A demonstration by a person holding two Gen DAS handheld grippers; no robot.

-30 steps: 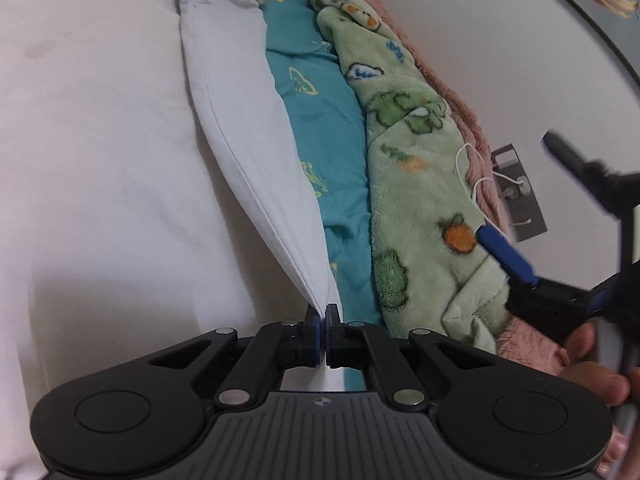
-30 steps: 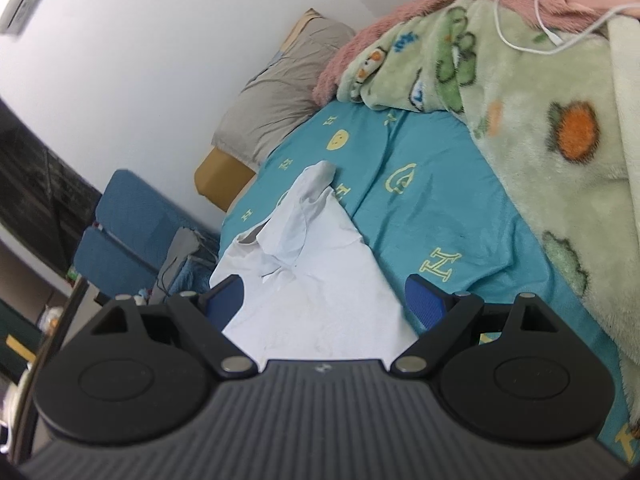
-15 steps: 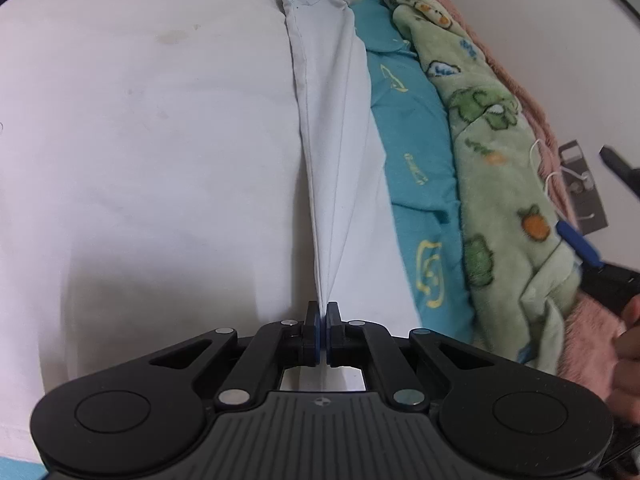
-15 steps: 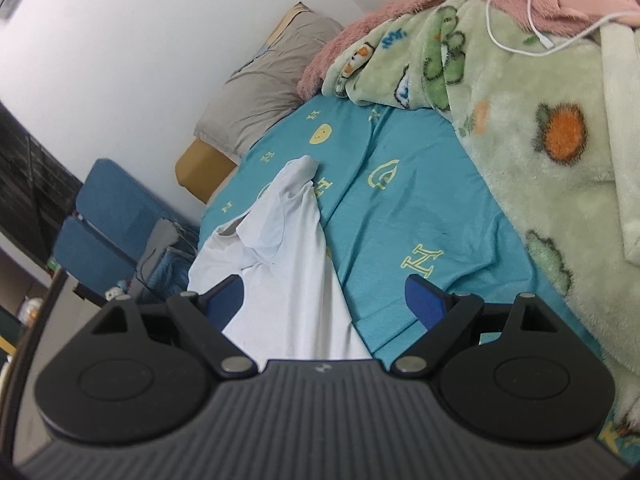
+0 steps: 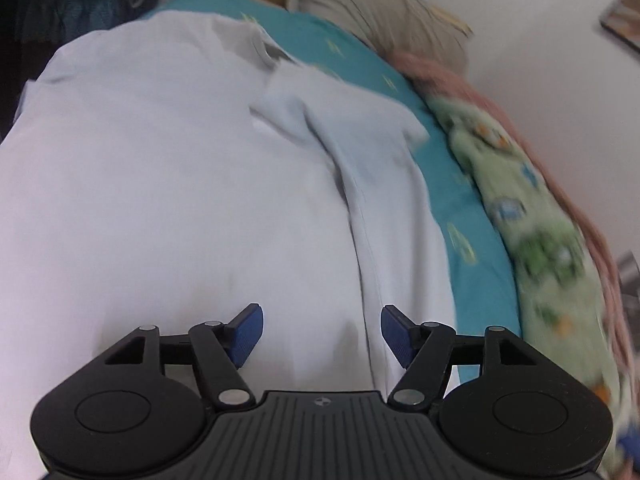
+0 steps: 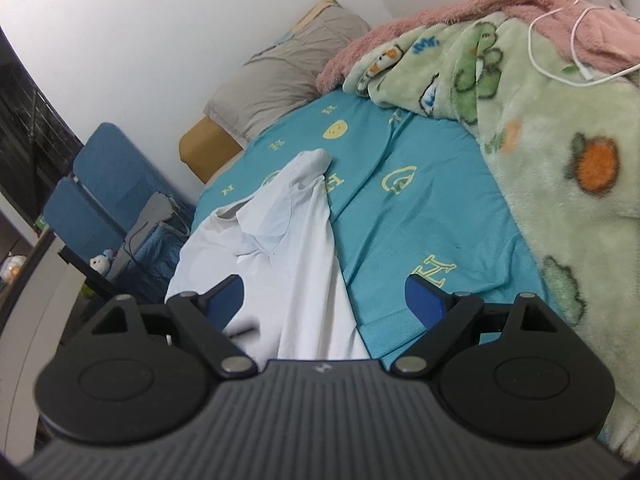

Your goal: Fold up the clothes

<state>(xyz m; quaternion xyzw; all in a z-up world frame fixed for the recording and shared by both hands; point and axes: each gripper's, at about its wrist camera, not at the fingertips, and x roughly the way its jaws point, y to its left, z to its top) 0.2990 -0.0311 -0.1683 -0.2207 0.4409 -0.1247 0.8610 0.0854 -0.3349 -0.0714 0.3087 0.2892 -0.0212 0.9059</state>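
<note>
Left gripper (image 5: 322, 332): jaws spread wide, holding nothing, low over white shirt (image 5: 168, 184). Shirt lies flat on teal bed sheet (image 5: 476, 264), right side folded inward, sleeve (image 5: 340, 120) on top. Green blanket (image 5: 552, 256) along sheet's right edge, blurred.

Right gripper (image 6: 324, 300): jaws spread wide, holding nothing, above shirt's (image 6: 288, 252) lower edge. Grey pillow (image 6: 288, 68) far end; white cable (image 6: 560, 44) on blanket (image 6: 560, 120).

Bare teal sheet (image 6: 420, 220) passable; green blanket (image 6: 560, 152) blocks right.
</note>
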